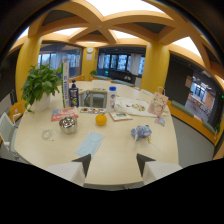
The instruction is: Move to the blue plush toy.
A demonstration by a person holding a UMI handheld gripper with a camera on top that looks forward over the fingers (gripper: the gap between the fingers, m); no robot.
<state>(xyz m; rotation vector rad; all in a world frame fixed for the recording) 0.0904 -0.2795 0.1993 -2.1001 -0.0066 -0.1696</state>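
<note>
Jaws of the gripper [114,162] stand released, holding nothing, since we judge the approach unfinished. We note the blue plush toy [141,132] on the bench [115,172], right of the orange [101,119].

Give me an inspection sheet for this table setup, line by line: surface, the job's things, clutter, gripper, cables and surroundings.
Surface: pale round table, mostly bare near the gripper.
Job's things: blue plush toy lies on the table, beyond the right finger and apart from it.
Clutter: face mask just ahead of the left finger; orange fruit; metal bowl; potted plant; dark bottle; white bottle; paper bag; papers.
Gripper: gripper open, nothing between its fingers.
Cables: nothing seen.
Surroundings: yellow columns, windows, white chair beside the table.
</note>
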